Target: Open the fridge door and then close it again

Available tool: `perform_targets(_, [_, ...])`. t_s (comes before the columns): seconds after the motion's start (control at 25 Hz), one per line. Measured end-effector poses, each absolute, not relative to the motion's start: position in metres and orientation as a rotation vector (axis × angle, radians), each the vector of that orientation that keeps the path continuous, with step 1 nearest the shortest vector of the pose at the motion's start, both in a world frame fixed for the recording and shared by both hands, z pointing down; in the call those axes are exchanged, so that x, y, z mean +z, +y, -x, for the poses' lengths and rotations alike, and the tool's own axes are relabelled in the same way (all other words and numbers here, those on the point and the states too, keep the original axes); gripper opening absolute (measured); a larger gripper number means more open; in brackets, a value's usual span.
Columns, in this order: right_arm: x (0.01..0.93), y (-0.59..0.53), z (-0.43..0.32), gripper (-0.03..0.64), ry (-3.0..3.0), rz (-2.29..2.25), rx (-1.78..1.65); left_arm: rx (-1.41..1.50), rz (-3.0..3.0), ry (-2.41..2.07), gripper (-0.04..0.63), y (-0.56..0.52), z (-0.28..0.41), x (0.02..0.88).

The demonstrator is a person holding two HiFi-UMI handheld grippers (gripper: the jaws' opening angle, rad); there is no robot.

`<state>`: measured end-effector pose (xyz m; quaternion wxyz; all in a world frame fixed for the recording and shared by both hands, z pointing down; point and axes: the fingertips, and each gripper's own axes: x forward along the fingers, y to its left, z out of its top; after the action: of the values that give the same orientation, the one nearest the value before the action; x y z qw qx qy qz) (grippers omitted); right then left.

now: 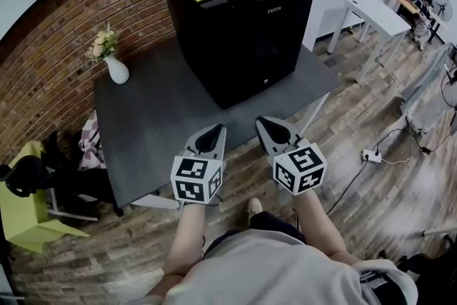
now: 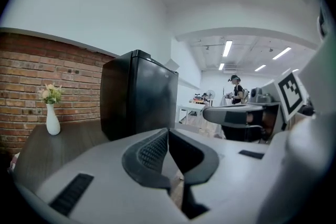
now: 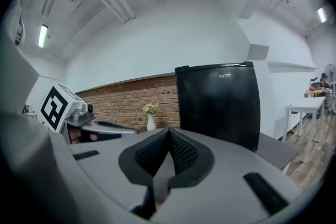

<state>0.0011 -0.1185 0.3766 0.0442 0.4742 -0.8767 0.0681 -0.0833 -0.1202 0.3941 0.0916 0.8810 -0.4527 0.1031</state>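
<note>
A small black fridge (image 1: 239, 25) stands on the dark grey table (image 1: 153, 118), its door shut and facing me; it also shows in the left gripper view (image 2: 137, 93) and the right gripper view (image 3: 220, 105). My left gripper (image 1: 216, 129) hangs over the table's near edge, shut and holding nothing. Beside it, my right gripper (image 1: 265, 123) is shut and empty too, a short way in front of the fridge door. Neither gripper touches the fridge. In each gripper view the jaw tips meet: left gripper (image 2: 168, 130), right gripper (image 3: 168, 131).
A white vase with flowers (image 1: 114, 66) stands at the table's back left, against the brick wall (image 1: 57, 39). A yellow-green chair (image 1: 25, 207) sits left of the table. A white desk (image 1: 375, 14) is at the right, with cables and a power strip (image 1: 371, 155) on the wooden floor.
</note>
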Motion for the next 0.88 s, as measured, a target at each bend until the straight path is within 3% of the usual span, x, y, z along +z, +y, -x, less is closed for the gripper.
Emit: perform_targets(0.88, [0.376,-0.253,-0.040,-0.001,-2.706,-1.318,0.139,0.246,-2.519,-1.479,0.008,-0.255,0.058,0.395])
